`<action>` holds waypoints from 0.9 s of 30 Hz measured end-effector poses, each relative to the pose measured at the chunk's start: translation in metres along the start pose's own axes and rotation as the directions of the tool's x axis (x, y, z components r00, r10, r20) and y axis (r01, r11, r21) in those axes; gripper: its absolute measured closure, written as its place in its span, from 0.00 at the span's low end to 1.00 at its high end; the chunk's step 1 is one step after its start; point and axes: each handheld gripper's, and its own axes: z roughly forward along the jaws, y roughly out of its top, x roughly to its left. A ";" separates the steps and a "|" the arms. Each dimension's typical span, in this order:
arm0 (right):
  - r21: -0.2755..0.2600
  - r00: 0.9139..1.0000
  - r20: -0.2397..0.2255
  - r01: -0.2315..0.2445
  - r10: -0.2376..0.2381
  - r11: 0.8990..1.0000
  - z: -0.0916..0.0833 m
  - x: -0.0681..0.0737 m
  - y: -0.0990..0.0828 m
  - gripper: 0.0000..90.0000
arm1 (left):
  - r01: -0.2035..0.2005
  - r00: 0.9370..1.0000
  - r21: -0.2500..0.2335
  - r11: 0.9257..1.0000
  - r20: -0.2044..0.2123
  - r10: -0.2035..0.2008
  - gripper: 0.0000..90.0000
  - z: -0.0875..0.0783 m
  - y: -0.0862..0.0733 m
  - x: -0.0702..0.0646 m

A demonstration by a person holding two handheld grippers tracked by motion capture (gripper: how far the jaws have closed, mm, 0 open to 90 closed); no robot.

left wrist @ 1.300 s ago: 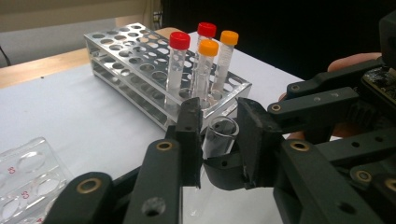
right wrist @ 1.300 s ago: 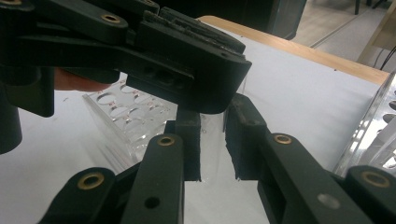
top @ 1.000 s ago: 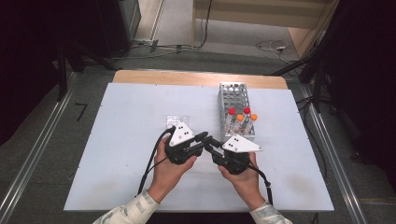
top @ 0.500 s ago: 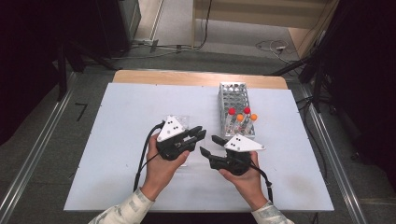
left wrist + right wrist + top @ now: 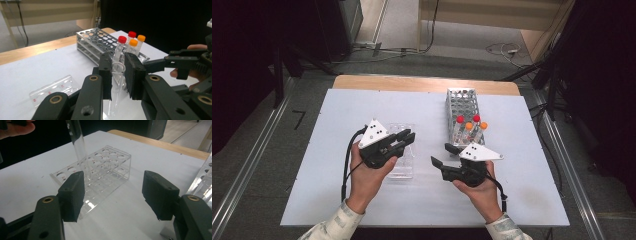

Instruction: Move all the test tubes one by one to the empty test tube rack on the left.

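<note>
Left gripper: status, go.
Left gripper shut on uncapped clear tube, above acrylic rack. Right gripper open, empty. Four capped tubes in metal rack, clear of path.

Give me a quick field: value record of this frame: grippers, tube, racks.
left gripper: shut on uncapped clear tube, held upright
right gripper: open, holding nothing
clear rack: acrylic, on the white table, below the held tube
metal rack: at table's far right, holds four capped tubes, two red caps, two orange
tube vs clear rack: seated or just above, cannot tell
</note>
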 end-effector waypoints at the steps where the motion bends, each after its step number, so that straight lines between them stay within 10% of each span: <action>1: -0.001 1.000 0.000 -0.001 0.001 1.000 0.000 0.000 0.000 0.37 | 0.000 1.000 0.000 1.000 0.000 0.000 0.86 0.000 0.000 0.000; 27: -0.015 1.000 0.019 -0.013 0.013 1.000 -0.007 -0.008 0.000 0.37 | -0.057 0.995 0.134 0.989 -0.079 0.068 0.86 0.017 -0.033 0.000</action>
